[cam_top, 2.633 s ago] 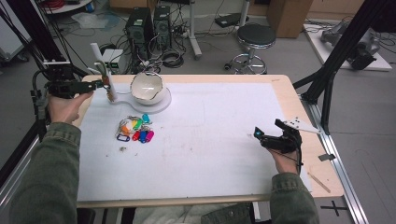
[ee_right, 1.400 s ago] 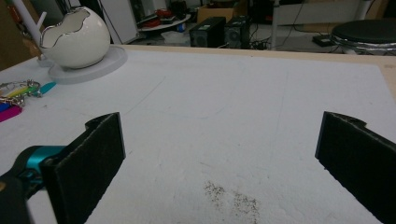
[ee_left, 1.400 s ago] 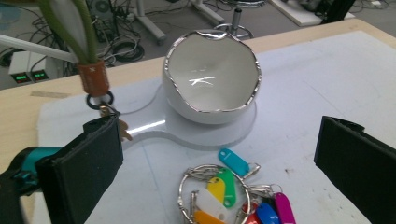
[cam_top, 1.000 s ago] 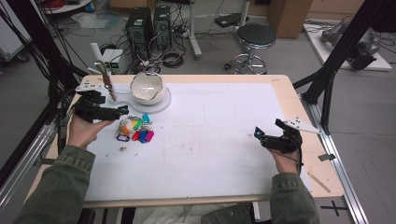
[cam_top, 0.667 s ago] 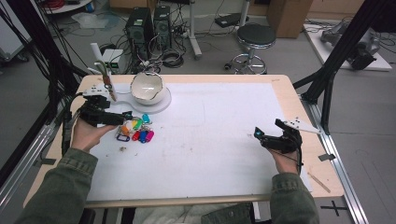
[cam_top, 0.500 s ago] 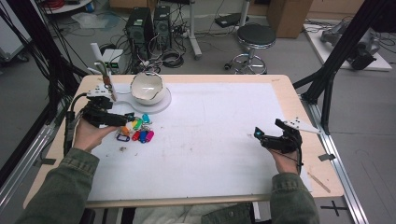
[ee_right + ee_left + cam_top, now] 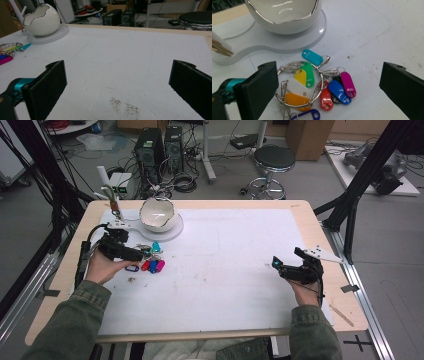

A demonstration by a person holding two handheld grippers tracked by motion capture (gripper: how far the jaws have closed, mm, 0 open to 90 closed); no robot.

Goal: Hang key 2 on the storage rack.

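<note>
The bunch of key tags is being approached by the left gripper, whose jaws are being held wide apart on either side of the bunch. In the left gripper view, the tags are lying flat on the white table cover, between the two black jaws and just in front of the round base plate of the bowl. The right gripper is being held well apart from all this, near the right edge of the table, with its jaws also wide apart and nothing between them.

A risk is being judged here: the tags are spread loosely on one metal ring, so only one or two tags may be caught when the jaws are being closed, and the rest may hang and swing, or slip out. The thin flat tags may also be pushed along the cover instead of being lifted. The bowl's plate is standing near, so it may be knocked by the far jaw.

The white egg-shaped bowl is being seen with its broken-looking rim upward; as far as its inside shows, nothing is lying in it. Beside it, a small white holder with wooden sticks is standing.
</note>
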